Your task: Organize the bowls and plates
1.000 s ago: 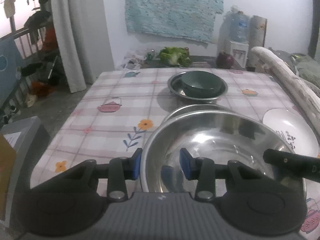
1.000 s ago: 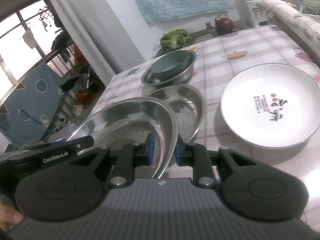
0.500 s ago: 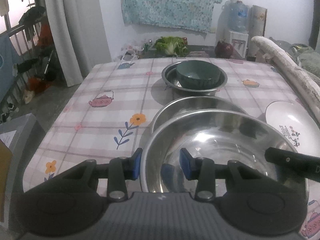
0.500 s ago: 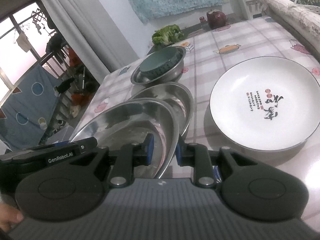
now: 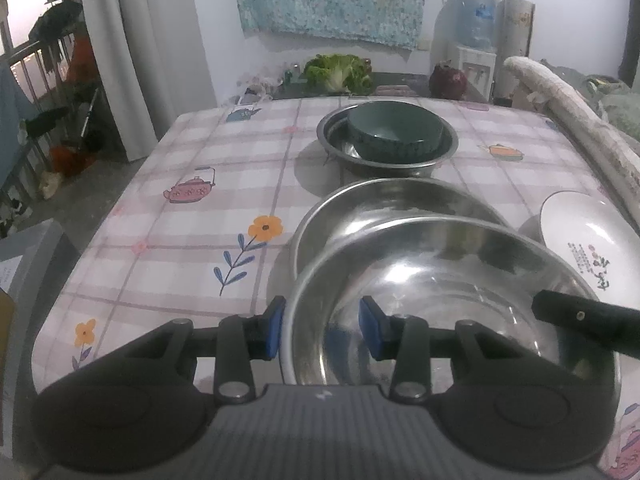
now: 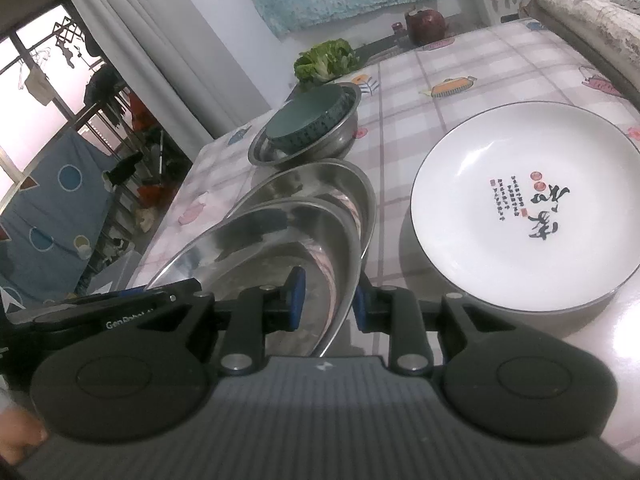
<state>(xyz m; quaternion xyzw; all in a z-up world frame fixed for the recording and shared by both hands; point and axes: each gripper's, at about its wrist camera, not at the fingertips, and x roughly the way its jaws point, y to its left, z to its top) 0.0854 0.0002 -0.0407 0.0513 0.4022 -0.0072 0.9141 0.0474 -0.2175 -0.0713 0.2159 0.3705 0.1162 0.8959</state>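
Observation:
A large steel bowl (image 5: 448,300) is held above the table between both grippers. My left gripper (image 5: 326,334) straddles its left rim with the jaws apart. My right gripper (image 6: 326,300) straddles its right rim (image 6: 340,280), jaws a little apart; its body shows in the left wrist view (image 5: 584,316). A second steel bowl (image 5: 392,208) lies on the table just behind it. Farther back a dark green bowl (image 5: 394,130) sits inside a steel basin (image 5: 332,136). A white plate with red and black writing (image 6: 528,204) lies to the right.
The table has a checked cloth (image 5: 208,208) with teapot and flower prints. A rolled mat (image 5: 576,116) lies along its right edge. Lettuce (image 5: 340,72), a dark red pot (image 5: 448,80) and a water dispenser (image 5: 474,40) stand behind the table.
Both grippers and the large steel bowl have risen and drawn back a little. The right gripper's jaws have parted slightly from the rim.

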